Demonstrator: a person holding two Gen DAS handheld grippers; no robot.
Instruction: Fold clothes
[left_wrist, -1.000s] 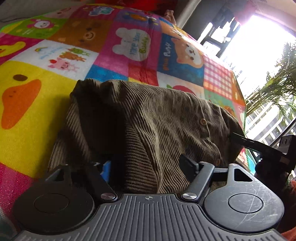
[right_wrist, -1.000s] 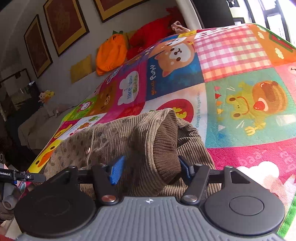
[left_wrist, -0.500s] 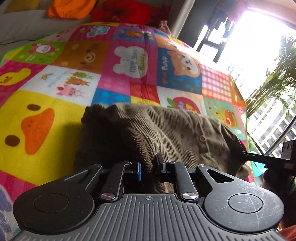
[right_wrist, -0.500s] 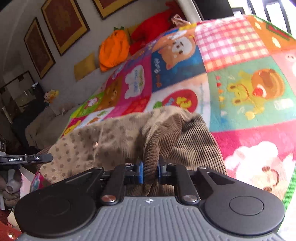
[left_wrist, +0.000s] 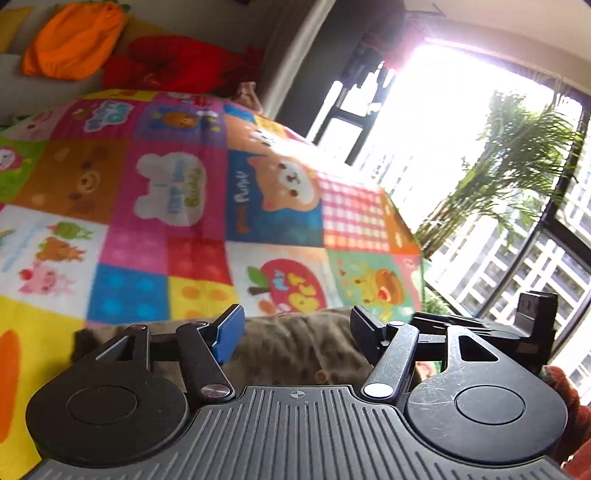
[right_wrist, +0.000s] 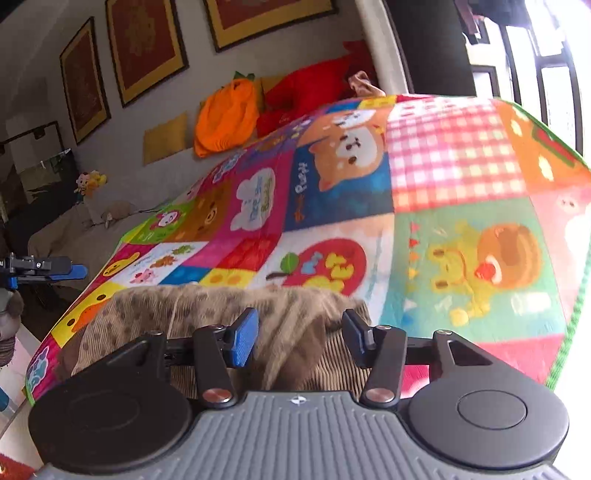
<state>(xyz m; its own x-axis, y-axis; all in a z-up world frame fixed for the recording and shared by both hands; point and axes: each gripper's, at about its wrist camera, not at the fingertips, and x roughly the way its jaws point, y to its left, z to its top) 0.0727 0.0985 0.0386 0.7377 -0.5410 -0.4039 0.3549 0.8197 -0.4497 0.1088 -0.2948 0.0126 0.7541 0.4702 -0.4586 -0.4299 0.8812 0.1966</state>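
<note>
While the brown ribbed corduroy garment (right_wrist: 229, 314) lies bunched on the near edge of the bright patchwork play mat with cartoon animal squares (right_wrist: 461, 170), both tongs sit above it with their jaws spread wide and nothing between them. In the left wrist view the left gripper (left_wrist: 297, 334) has its blue-padded finger (left_wrist: 229, 338) on one side and its dark finger on the other, well apart, and the garment (left_wrist: 295, 347) shows through the gap as a low, blurred brown mound just beyond the tips; whether the tips touch the cloth I cannot tell. A small round button (left_wrist: 320, 376) shows on the fabric near the gripper's body. In the right wrist view the right gripper (right_wrist: 300, 332) is likewise fully parted, its blue pad (right_wrist: 243, 341) to the left of a raised fold of the corduroy, whose dotted lining (right_wrist: 122, 314) is turned outward toward the left. The fold rises between the 2 fingers but neither finger is pressed against it. The left tool's blue tip (right_wrist: 75, 271) pokes into that view at the far left edge. Beyond the mat an orange cushion shaped like a pumpkin (right_wrist: 225, 118) and a red cushion (right_wrist: 310, 88) rest against the wall, under 3 framed pictures (right_wrist: 144, 44). A bright window with a leafy palm (left_wrist: 517, 155) fills the right of the left wrist view.
</note>
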